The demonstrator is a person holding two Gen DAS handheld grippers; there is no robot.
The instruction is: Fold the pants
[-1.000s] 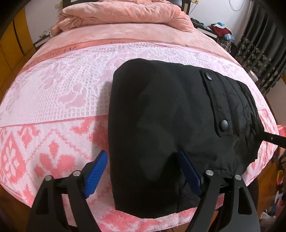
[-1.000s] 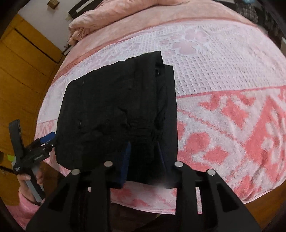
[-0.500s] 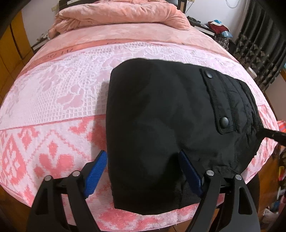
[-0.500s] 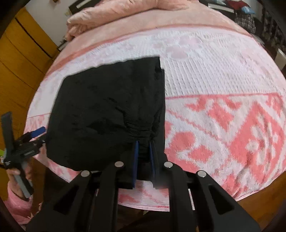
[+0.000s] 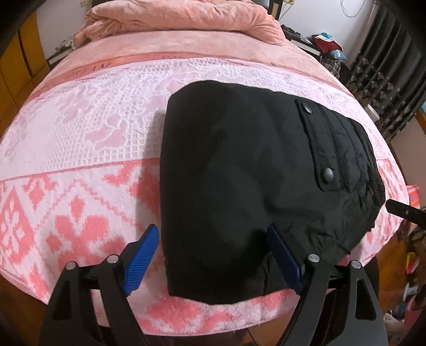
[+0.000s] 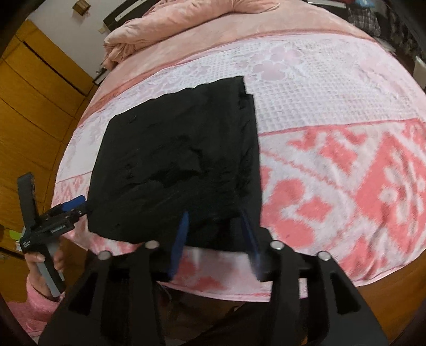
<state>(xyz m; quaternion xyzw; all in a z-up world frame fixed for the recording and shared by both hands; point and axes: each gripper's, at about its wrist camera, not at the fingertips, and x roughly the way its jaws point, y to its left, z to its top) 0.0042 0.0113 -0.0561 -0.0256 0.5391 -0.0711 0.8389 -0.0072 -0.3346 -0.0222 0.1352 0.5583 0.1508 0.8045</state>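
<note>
The black pants (image 5: 239, 170) lie folded into a thick rectangle on the pink bed, with a snap-button pocket flap (image 5: 319, 149) on top at the right. My left gripper (image 5: 213, 230) is open, its blue pads (image 5: 143, 252) straddling the near left part of the fold without pinching it. In the right wrist view the same pants (image 6: 170, 165) fill the middle. My right gripper (image 6: 215, 226) is open and blurred, its fingers either side of the near right edge of the cloth. The left gripper (image 6: 72, 207) shows at the pants' left corner, held by a hand (image 6: 40, 263).
The bed cover (image 5: 80, 138) is pink and white with a red pattern along the near edge (image 6: 346, 191). A rumpled pink quilt (image 5: 181, 13) lies at the head. Wooden cupboards (image 6: 32, 87) stand left; dark curtains (image 5: 386, 66) and clutter are right.
My right gripper narrowed almost shut over the pants' near edge half a second ago, and has now spread open again. The left gripper has barely moved and stays open.
</note>
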